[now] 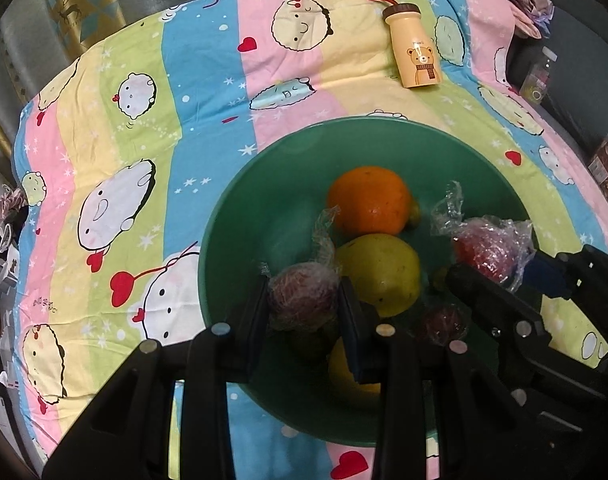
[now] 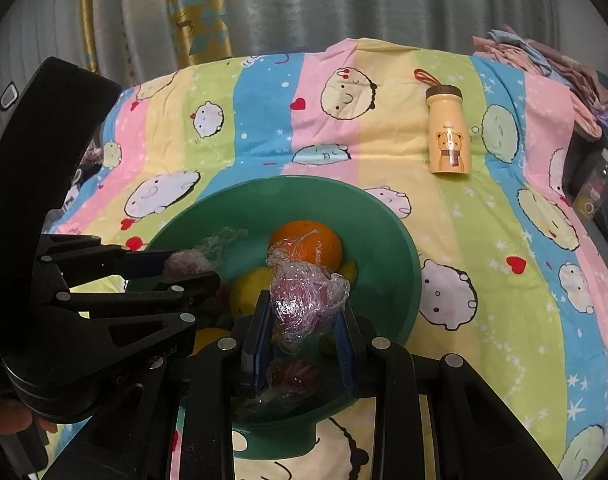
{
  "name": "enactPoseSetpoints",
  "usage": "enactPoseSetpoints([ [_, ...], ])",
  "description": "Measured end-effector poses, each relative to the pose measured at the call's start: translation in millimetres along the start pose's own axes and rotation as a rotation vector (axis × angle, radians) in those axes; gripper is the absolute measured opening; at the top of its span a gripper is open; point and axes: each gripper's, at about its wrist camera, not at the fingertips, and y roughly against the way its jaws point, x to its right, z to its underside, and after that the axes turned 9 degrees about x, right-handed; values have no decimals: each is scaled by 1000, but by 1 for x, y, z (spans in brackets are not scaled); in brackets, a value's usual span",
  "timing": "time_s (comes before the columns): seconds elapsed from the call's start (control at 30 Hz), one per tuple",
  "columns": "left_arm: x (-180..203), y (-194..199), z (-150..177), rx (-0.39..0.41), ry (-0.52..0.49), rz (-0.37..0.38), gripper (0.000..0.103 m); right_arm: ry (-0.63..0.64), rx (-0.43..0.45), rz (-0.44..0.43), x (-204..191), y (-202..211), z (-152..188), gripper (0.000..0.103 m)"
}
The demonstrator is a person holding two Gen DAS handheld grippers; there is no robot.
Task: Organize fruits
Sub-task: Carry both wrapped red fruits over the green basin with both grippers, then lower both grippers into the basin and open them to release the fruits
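Left gripper (image 1: 304, 304) clamps wrapped red fruit (image 1: 302, 296); right gripper (image 2: 304, 320) clamps second wrapped fruit (image 2: 304, 300); both over green bowl (image 1: 232, 240), likely sorting.

The green bowl's (image 1: 232, 240) near rim, at the frame's bottom centre, is hidden behind the left gripper's (image 1: 304, 304) black frame. A yellow fruit (image 1: 344, 364) low in the bowl is half covered by a finger. The bottle's (image 2: 448, 132) small print is too small to read.

Two plastic-wrapped red fruits (image 1: 302, 296) (image 2: 304, 300) are sitting pinched above the green bowl (image 1: 240, 240), an orange (image 1: 368, 200) and yellow fruit (image 1: 384, 276) lying inside.
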Motion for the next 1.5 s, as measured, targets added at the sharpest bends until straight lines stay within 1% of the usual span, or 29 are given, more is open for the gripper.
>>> enactPoseSetpoints([
  [0.6, 4, -2, 1, -55, -44, -42, 34, 18, -5, 28, 2, 3, -2, 31],
  [1.5, 10, -8, 3, -107, -98, -76, 34, 27, -29, 29, 5, 2, -1, 31],
])
